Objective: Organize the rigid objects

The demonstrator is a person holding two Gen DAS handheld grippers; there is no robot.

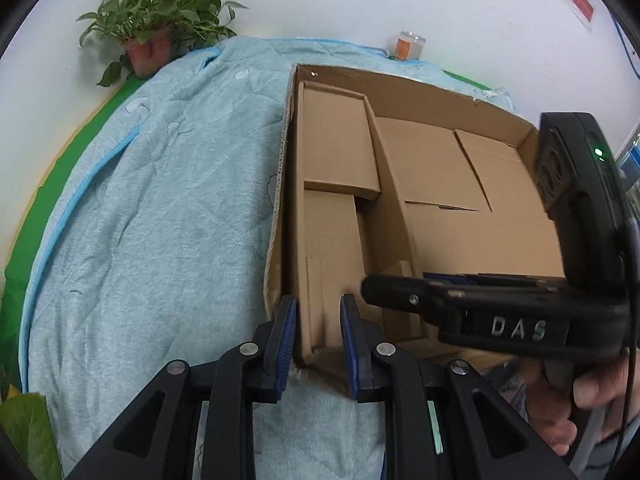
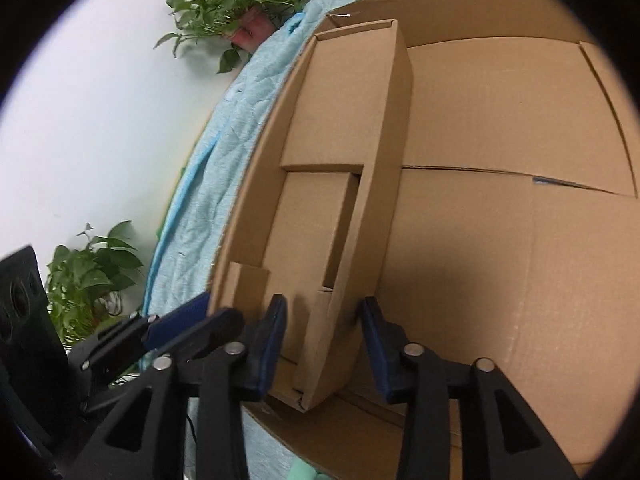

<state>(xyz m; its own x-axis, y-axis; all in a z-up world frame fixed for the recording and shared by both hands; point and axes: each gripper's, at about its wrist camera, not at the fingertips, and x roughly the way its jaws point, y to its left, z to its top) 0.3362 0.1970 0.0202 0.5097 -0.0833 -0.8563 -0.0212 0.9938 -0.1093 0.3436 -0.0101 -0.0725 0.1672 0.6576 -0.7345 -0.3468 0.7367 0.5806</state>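
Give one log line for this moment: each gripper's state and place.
left gripper: shut, at carton corner | right gripper: open, astride divider

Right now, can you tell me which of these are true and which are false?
1. The big box sits on a blue blanket. True.
2. The big box is empty. False: small boxes fill it.
3. A plant stands by the wall. True.
4. The jar is inside the big box. False: it stands behind the box, by the wall.
5. The left fingers have the big box's wall between them. True.
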